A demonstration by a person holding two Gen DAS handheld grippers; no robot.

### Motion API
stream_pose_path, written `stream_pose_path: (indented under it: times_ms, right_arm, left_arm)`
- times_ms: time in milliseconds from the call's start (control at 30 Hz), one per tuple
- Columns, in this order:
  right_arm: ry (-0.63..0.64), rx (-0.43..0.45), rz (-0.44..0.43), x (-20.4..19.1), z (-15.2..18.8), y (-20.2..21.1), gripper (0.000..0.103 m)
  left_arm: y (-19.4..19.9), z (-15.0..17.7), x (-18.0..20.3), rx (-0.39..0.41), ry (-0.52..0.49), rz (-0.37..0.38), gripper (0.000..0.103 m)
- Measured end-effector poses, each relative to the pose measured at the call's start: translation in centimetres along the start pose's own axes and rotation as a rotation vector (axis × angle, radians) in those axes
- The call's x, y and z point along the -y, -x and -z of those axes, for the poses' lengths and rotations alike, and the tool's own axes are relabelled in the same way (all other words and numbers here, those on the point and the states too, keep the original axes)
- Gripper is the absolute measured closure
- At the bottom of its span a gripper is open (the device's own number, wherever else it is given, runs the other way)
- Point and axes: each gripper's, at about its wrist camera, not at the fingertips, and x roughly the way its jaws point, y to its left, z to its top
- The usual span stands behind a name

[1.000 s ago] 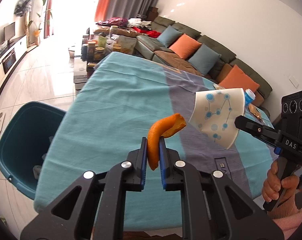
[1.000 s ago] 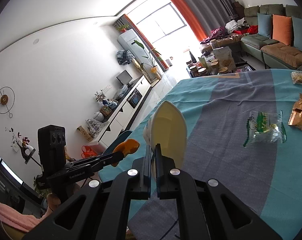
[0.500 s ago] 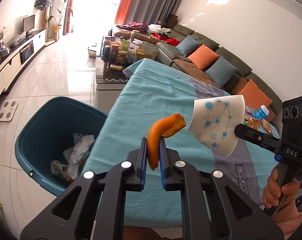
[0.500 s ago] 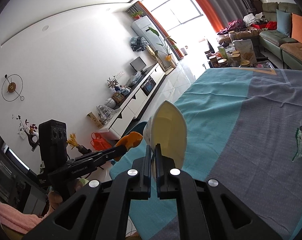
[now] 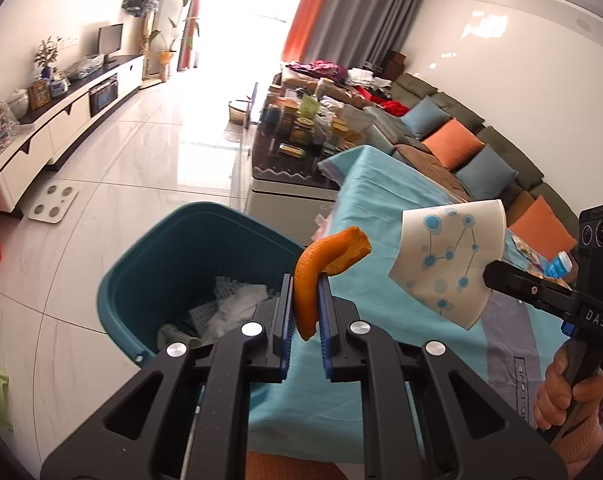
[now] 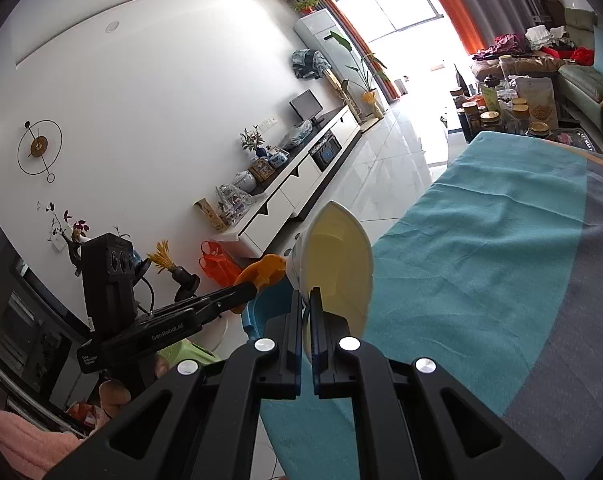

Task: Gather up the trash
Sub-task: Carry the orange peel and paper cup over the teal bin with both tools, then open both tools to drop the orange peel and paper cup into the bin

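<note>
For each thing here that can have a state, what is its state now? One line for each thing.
Left gripper: shut on the orange peel.
Orange peel: held, curled, off the table.
Right gripper: shut on the paper cup.
Paper cup: held, squashed flat, tilted.
Teal bin: open, on the floor, white crumpled trash inside.
Table cloth: spread over the table, slightly wrinkled.

**Both grippers clamped and held aloft**

The left gripper (image 5: 306,312) fills the lower centre of its view, fingers pinched on the orange peel (image 5: 325,264). The right gripper (image 6: 306,320), lower centre, grips the paper cup (image 6: 337,264); a hand (image 5: 569,392) at lower right holds its handle.
</note>
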Motion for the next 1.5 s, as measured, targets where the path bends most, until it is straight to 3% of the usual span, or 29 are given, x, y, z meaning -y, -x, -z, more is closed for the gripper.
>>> stream_pose_path:
  times_ms: [367,867,1267,1500]
  right_arm:
    - [0.053,-0.067,-0.013,-2.5,-2.0,-5.2,0.1]
    - [0.067,-0.177,0.027,-4.2,-2.3,-11.5,0.1]
    - [0.059,-0.235,0.058,-4.5,-2.2,-14.9,0.097]
    - [0.057,-0.236,0.052,-4.2,-1.9,-14.5,0.097]
  left_arm:
    - [-0.6,-0.4,-4.9,-0.001,0.072,-0.104,0.09]
    - [-4.3,-0.2,-7.7,-0.058,0.118,-0.191,0.09]
    - [-7.1,0.0,-8.2,-0.098,0.159,-0.201,0.083]
    - [-7.5,-0.2,-8.4,-0.095,0.163,-0.198,0.082]
